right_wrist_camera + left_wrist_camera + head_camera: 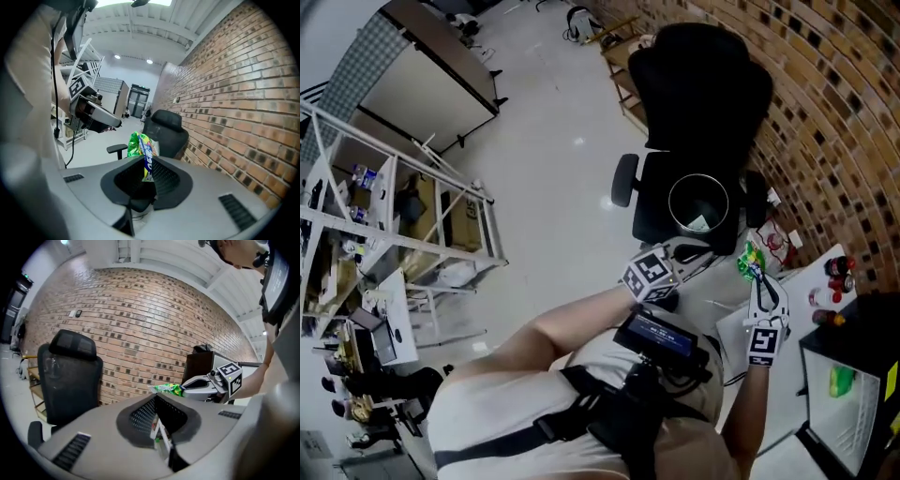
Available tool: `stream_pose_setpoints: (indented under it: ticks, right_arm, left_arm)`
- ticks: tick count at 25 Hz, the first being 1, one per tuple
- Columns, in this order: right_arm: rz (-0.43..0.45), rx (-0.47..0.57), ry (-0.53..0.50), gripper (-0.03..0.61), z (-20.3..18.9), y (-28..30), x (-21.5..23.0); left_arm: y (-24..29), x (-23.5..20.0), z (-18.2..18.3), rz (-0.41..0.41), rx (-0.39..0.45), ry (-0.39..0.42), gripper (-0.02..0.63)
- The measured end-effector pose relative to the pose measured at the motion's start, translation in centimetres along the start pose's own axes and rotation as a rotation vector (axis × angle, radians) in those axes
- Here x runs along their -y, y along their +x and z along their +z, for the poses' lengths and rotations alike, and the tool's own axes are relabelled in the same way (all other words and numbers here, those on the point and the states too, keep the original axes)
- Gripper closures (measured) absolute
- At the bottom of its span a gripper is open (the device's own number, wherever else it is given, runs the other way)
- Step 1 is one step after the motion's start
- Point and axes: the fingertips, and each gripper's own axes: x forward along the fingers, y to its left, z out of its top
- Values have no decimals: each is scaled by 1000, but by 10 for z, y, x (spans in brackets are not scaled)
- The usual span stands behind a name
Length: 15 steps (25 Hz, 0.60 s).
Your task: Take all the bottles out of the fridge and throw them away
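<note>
My right gripper is shut on a crumpled green bottle with a blue and yellow label. In the right gripper view the green bottle stands up between the jaws. From the left gripper view the same bottle sticks out of the right gripper in front of the brick wall. My left gripper is just left of it, jaws together and holding nothing. A round bin with a white liner sits a little beyond both grippers. The open black fridge at lower right holds something green.
A black office chair stands right behind the bin, against the brick wall. Red bottles stand on a white table beside the fridge. White shelving racks line the left side across a pale floor.
</note>
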Motion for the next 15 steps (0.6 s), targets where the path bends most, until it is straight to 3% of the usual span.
stream_pose_setpoints:
  ticks: [4,15]
  right_arm:
    - [88,-5,-50,529,16,48,-27]
    - [251,-11,-75,529,23,121,-59]
  left_arm:
    - [-28,-41,1,76,21,-25,614]
    - [-65,-81,-7,245,43,-89,614]
